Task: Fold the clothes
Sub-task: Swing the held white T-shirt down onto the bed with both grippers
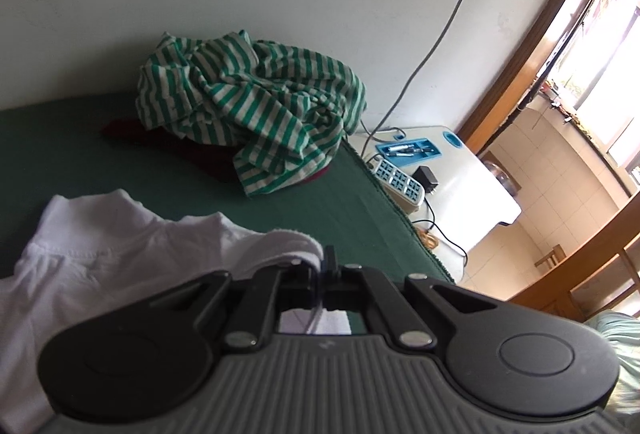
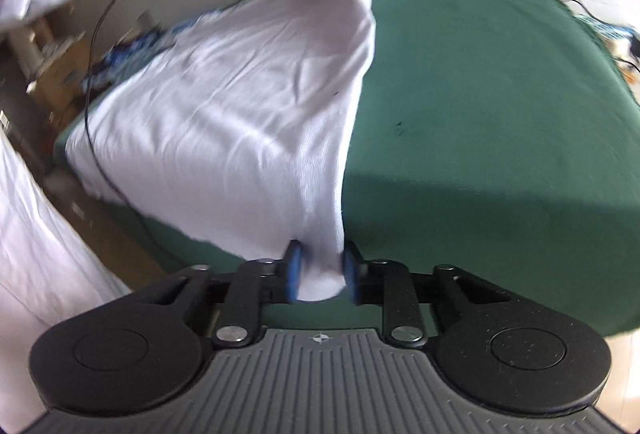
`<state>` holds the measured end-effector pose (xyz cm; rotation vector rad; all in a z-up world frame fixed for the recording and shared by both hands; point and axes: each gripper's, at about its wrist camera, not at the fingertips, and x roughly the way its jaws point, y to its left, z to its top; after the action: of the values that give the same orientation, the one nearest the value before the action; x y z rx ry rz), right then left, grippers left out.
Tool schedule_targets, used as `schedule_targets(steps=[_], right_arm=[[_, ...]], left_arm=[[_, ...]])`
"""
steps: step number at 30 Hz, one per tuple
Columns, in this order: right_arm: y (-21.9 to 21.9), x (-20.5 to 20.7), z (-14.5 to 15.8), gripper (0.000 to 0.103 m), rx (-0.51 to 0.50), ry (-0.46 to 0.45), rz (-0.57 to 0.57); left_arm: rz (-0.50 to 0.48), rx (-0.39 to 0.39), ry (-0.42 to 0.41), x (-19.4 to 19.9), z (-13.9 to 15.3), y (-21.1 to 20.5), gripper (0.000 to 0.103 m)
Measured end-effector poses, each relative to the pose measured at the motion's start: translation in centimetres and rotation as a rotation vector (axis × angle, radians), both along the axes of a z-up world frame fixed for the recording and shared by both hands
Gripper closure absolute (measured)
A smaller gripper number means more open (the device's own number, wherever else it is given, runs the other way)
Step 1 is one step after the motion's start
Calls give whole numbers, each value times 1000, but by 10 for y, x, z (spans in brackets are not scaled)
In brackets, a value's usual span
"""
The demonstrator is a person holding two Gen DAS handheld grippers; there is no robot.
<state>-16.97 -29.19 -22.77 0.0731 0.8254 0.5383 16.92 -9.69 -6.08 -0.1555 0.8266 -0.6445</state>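
we grip the white t-shirt with both: our right gripper pinches its bunched corner, our left gripper clamps a folded edge above the green tablecloth.

no readable text, labels, brands or numbers anywhere

A home: laundry pile, tiled floor, wooden window frame.

Soft matt white cloth shirt, matt green woven table cover, glossy brown wooden window frame.
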Motion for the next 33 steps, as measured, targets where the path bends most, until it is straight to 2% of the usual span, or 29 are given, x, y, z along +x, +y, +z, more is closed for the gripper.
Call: schedule_targets(steps=[1,2,5,9,14,20,24,28,33], right_arm=[[-1,0,0,89,-10,4,18],[-2,1,2,99,-21,9,30],[-3,-2,10,102,-58,30,60],[3,-12,30,102,-113,23,46],[23,-22,64,102,-195,-13,-16],[67,-23,92,102,-262,-22,-28],[110,-19,100,102,-294,-6,2],[149,-14,97,102,-338,14,33],[185,-6,88,102,-311,49,15]], left_arm=[[9,10,-9,-1,1,-1,103],[18,22,-22,-1,3,-1,103],[30,65,-73,-4,7,-5,103],[10,108,-94,-6,11,-6,103],[-30,95,-67,5,14,14,103],[-79,74,-30,20,17,40,103],[-112,61,-6,29,19,57,103],[-105,33,27,37,3,84,103],[-88,3,68,46,-20,118,103]])
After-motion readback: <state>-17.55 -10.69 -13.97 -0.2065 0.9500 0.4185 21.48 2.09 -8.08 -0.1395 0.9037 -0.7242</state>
